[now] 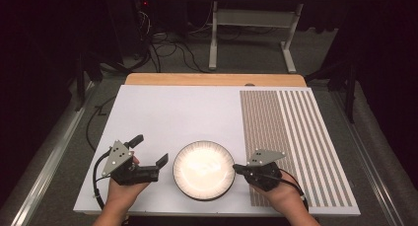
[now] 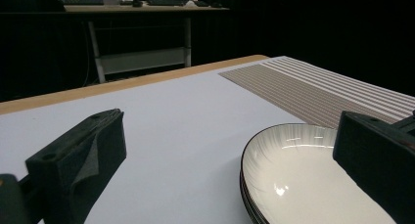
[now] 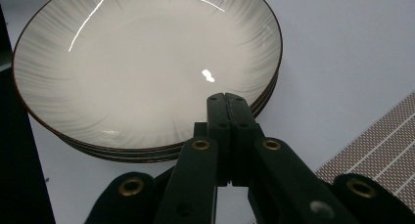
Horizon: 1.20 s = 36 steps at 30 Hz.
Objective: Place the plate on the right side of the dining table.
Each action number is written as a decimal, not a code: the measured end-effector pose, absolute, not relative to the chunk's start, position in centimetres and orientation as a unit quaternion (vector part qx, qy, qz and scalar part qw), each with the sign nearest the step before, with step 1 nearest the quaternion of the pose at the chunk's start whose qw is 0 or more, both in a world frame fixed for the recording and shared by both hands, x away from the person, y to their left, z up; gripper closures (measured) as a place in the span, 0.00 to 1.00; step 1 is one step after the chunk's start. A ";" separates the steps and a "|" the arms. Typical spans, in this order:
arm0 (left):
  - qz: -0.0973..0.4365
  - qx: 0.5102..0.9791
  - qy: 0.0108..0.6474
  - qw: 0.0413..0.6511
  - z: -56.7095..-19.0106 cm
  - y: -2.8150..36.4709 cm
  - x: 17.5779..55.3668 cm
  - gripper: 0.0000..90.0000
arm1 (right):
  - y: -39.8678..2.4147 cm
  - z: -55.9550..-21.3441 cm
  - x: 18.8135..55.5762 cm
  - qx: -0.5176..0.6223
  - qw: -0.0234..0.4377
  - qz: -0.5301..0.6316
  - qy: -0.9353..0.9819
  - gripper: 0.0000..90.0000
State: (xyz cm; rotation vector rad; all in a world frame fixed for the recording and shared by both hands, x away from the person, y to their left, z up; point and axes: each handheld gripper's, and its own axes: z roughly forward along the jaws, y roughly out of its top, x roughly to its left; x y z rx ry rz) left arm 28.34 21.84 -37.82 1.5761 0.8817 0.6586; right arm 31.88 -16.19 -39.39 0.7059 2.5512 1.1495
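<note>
Glazed white plates (image 1: 204,169) with a thin dark rim sit in a stack near the front edge of the table (image 1: 167,112), between the two grippers. From the edges showing in the right gripper view (image 3: 147,67) I count three, perhaps four; the lower rims are shadowed and hard to separate.

As a judgement, they will be stiff, fairly heavy as a stack, slick on the glaze and liable to chip or crack if knocked or dropped. The sloping rim is the only place thin enough to pinch, so a hold belongs on the edge of the top plate, one jaw above and one below, with the lift kept level to stop it sliding off the plates beneath.

Left gripper (image 1: 150,150): jaws spread wide apart, holding nothing, just beside the left edge of the stack. Right gripper (image 1: 236,168): jaws pressed together with nothing between them, the tip at the right rim, seemingly touching it.

One striped mat (image 1: 291,142) covers the table's right part. Two grippers, two hands, one stack.
</note>
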 end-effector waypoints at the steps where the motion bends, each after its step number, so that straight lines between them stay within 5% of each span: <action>1: 0.281 0.672 0.376 0.573 -37.8 21.9 28.3 0.00 | -16.2 -39.4 31.9 0.243 0.126 0.394 0.878 1.00; 36: 0.284 0.667 0.381 0.574 -37.7 22.7 27.9 0.00 | -14.0 -39.9 32.3 0.231 0.110 0.391 0.884 1.00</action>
